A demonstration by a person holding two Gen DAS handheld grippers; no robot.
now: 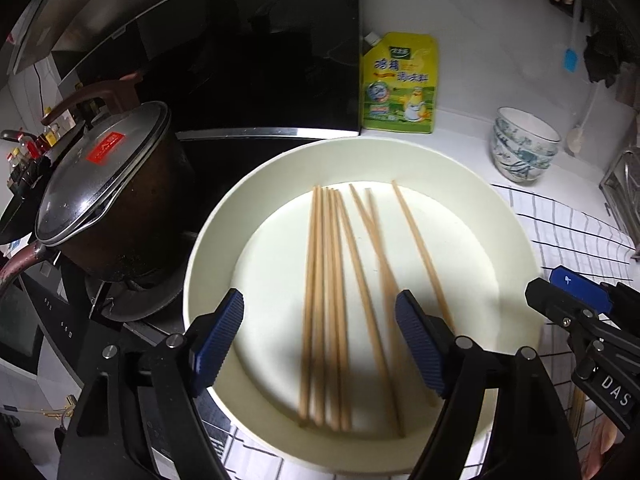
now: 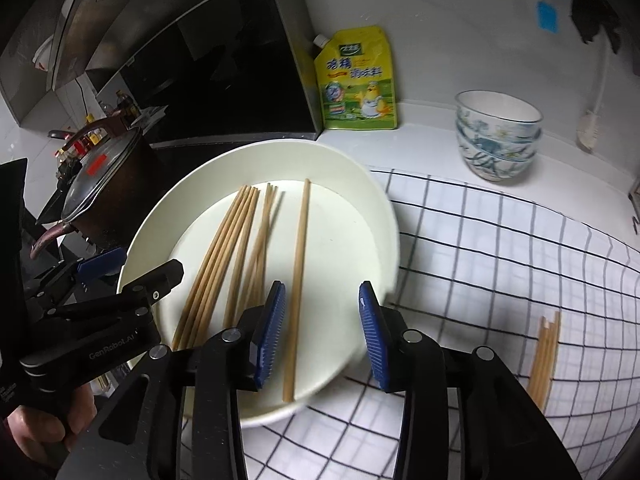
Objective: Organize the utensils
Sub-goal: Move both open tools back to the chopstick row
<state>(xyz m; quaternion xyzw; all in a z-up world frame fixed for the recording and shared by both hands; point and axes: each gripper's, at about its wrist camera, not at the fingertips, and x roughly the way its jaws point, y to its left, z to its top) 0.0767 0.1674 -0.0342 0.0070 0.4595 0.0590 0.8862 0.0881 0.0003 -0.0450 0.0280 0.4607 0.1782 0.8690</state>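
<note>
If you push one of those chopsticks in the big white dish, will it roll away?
Probably a little: the chopsticks look thin, smooth and stiff, and the dish floor looks slick. The raised rim should stop them. They look light, so slim ones may slip between gripper pads.

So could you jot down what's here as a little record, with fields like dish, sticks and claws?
plate: white, partly on the checked cloth
chopsticks: eight or so lying loose in the plate; a few more on the cloth
left gripper: open, above the plate, holding nothing
right gripper: open, above the plate's edge, one chopstick below its gap, not pinched
nearby: lidded pot, yellow pouch, stacked bowls
</note>
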